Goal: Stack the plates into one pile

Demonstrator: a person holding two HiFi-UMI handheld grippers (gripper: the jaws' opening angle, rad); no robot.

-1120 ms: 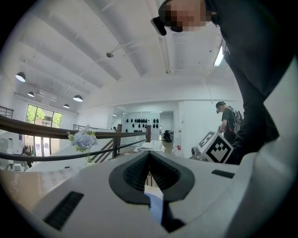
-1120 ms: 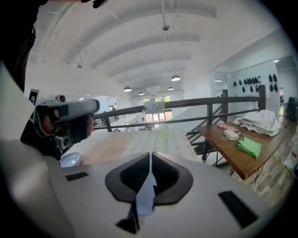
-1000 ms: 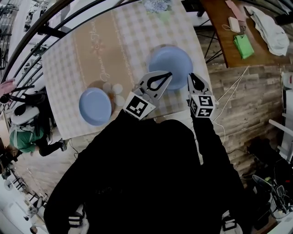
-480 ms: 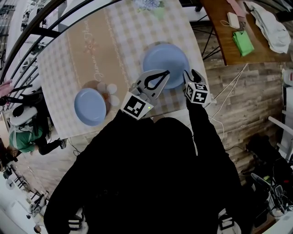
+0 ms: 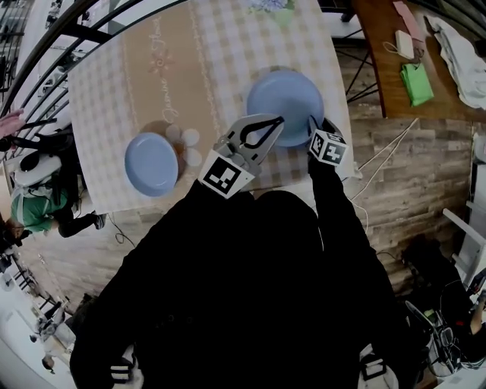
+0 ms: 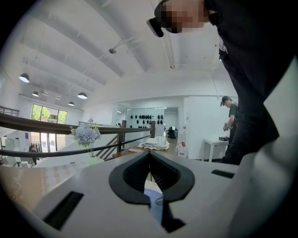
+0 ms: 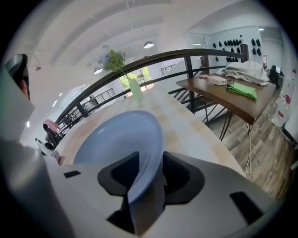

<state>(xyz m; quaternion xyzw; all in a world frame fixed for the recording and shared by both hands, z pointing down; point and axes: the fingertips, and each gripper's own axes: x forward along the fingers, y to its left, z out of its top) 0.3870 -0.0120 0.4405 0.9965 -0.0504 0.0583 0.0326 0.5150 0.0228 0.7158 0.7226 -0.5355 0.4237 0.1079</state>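
A large blue plate [image 5: 285, 102] lies flat near the right edge of the checked table [image 5: 114, 99]; a smaller blue plate [image 5: 152, 163] lies at the table's near left. My right gripper [image 5: 313, 125] is at the large plate's near right rim. In the right gripper view the large plate's [image 7: 116, 137] rim passes between the parted jaws of the right gripper [image 7: 146, 172], which stands open. My left gripper [image 5: 273, 123] hovers over the large plate's near edge, shut and empty; in the left gripper view the left gripper's [image 6: 150, 155] tips touch.
A few small white round things [image 5: 186, 144] sit beside the small plate. A vase of flowers [image 5: 266, 7] stands at the table's far edge. A wooden side table [image 5: 387, 83] with a green cloth [image 5: 421, 80] is at the right. A railing and a person [image 5: 38, 201] are at the left.
My right gripper's jaws have gone from shut to open and moved in from beside the large plate until its rim lies between them. The left gripper has hardly moved.
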